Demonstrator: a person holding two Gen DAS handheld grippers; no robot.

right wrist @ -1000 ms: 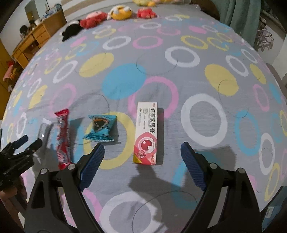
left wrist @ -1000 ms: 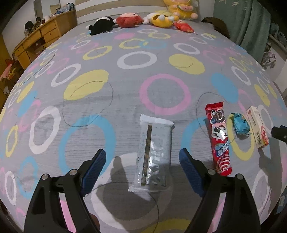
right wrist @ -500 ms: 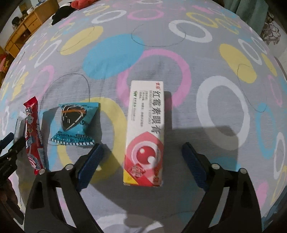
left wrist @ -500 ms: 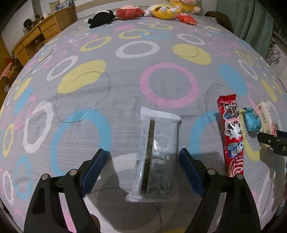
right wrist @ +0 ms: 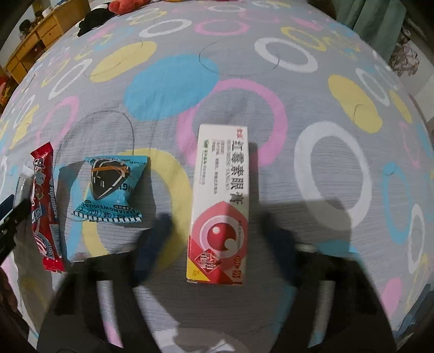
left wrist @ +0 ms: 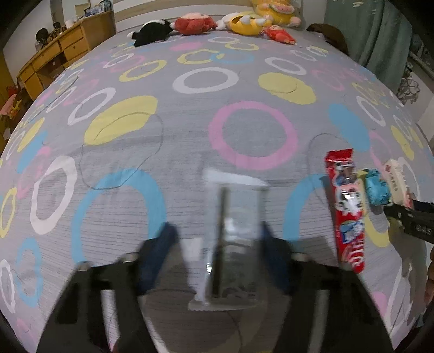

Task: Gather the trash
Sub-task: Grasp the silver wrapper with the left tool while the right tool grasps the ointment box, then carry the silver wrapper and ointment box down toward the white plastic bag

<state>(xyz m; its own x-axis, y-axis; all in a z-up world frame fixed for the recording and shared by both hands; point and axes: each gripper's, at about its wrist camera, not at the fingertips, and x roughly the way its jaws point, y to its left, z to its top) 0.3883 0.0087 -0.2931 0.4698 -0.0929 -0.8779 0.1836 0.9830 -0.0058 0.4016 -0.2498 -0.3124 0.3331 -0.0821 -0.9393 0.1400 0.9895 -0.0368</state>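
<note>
A clear plastic wrapper with a dark strip lies on the bed between the blue pads of my left gripper. Its jaws are closing and motion-blurred; the left pad still stands apart from the wrapper. A white and red medicine box lies between the pads of my right gripper, which is also closing, with a gap on each side. Between the two lie a blue snack packet and a long red wrapper. The left wrist view shows the same red wrapper, blue packet and box.
Everything rests on a grey bedspread printed with coloured rings. Plush toys line the far end of the bed. A wooden dresser stands at the far left and a green curtain at the far right.
Both grippers' jaws have narrowed around their items and blur with motion. The right gripper has come down closer to the medicine box. The trash has not moved.
</note>
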